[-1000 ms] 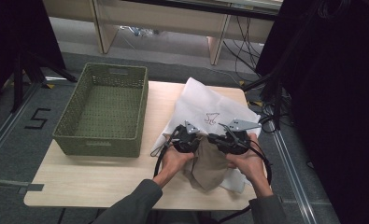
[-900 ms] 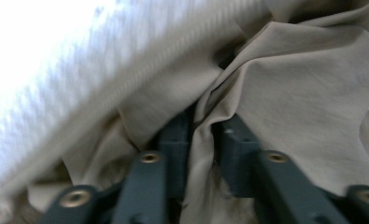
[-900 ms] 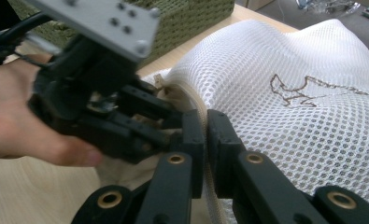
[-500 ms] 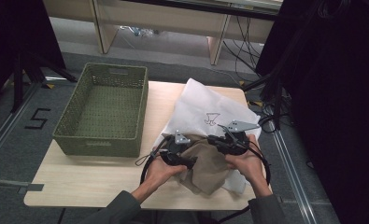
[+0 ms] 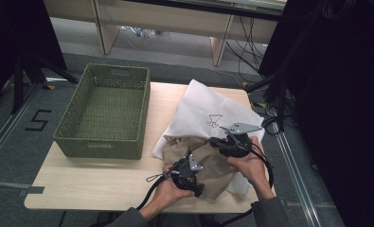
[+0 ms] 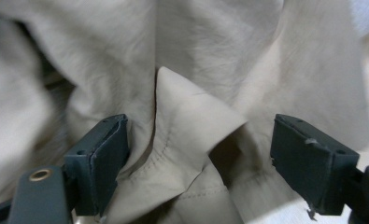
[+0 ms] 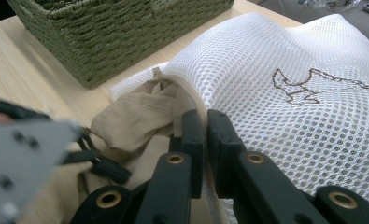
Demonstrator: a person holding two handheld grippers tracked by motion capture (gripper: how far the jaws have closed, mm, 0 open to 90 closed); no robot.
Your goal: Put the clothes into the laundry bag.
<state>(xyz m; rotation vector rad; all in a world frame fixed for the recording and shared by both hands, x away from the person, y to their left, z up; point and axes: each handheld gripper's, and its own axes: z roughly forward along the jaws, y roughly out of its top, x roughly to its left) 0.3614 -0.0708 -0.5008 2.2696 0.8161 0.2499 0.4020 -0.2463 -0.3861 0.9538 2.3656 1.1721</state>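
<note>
One green woven basket [image 5: 105,113] is seen at the bench's [image 5: 94,182] left side, reaching its far-left corner; its label cannot be read. On the floor left of the bench, a taped "5" [image 5: 38,120] is marked. One beige garment [image 5: 212,163] lies crumpled near the bench's front-right edge, partly inside one white mesh bag [image 5: 213,106] at the right side — a brown outline figure [image 7: 308,84] is stitched on the mesh, no words. Two claws are counted. The left claw [image 6: 201,163] has just been opening, and its jaws stand wide around a fold of the garment without pressing it. The right claw [image 7: 205,140] is clamped tight on the bag's zipped edge — just beside the garment.
</note>
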